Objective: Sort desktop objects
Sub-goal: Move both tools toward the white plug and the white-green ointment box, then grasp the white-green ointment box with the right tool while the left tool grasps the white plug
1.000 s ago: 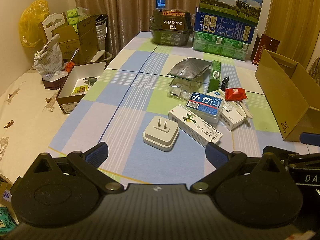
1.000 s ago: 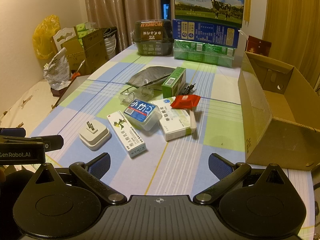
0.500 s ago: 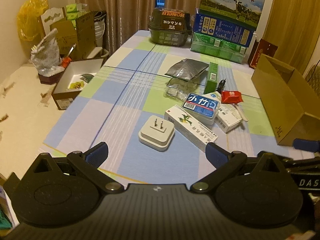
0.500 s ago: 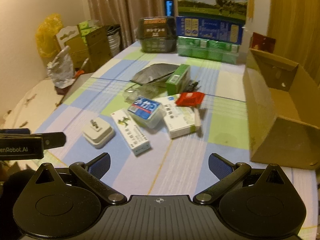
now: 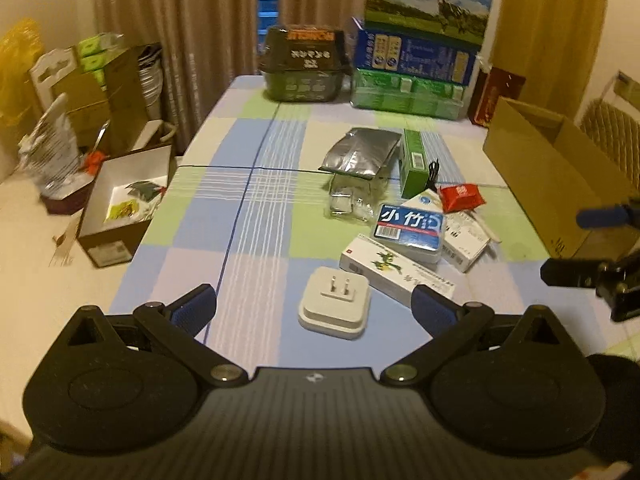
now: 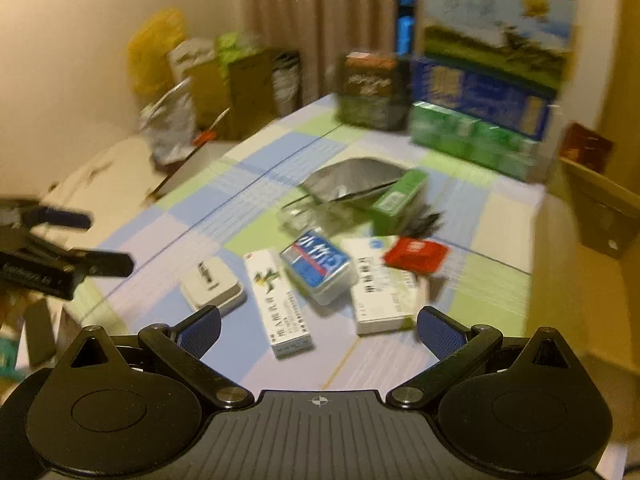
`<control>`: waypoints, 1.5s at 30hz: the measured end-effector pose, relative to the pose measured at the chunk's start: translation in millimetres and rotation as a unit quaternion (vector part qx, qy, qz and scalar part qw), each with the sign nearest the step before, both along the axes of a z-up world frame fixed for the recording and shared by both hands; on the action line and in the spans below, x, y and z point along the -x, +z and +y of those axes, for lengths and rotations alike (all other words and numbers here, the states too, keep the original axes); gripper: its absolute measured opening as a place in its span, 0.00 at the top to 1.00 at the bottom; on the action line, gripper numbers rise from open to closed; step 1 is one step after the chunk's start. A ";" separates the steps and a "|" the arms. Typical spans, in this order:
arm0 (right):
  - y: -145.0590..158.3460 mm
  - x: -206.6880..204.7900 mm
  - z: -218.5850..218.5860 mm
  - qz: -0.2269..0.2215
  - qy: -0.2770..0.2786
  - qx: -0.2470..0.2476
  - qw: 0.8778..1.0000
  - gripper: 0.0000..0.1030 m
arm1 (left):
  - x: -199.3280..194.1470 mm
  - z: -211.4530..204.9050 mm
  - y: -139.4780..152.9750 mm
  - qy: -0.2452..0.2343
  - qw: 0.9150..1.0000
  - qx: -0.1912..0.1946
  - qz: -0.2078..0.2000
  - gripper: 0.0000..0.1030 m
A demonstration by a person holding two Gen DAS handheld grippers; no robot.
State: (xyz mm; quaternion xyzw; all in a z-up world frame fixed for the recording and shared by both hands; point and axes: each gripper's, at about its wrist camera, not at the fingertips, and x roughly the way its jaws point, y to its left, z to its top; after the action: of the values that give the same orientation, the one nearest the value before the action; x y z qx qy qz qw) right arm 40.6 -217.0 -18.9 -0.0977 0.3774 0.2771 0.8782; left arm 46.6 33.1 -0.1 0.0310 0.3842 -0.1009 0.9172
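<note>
Item: white plug adapter (image 5: 334, 307) near the desk's (image 5: 256, 216) front edge — we judged it light, rigid, smooth; grip its flat sides. Left claw (image 5: 314, 306) and right claw (image 6: 320, 326) gaped wide — both empty.

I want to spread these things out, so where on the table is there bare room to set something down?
The left half of the checked table is bare, from the white plug adapter back to the dark carton. A narrower free strip lies between the red packet and the brown cardboard box. Crowded: the pile around the blue tissue pack.
</note>
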 end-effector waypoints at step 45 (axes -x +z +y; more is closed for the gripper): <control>-107.6 -93.4 80.3 0.112 0.155 0.086 0.978 0.65 | -74.5 -21.0 -105.5 -0.168 0.983 -0.051 0.061 0.41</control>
State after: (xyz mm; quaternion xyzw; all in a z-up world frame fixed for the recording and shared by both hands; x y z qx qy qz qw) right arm 134.0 -136.8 -126.5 -0.1983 0.4762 0.3855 0.7651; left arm 121.1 12.1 -105.5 0.1354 0.4338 -0.2356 0.8591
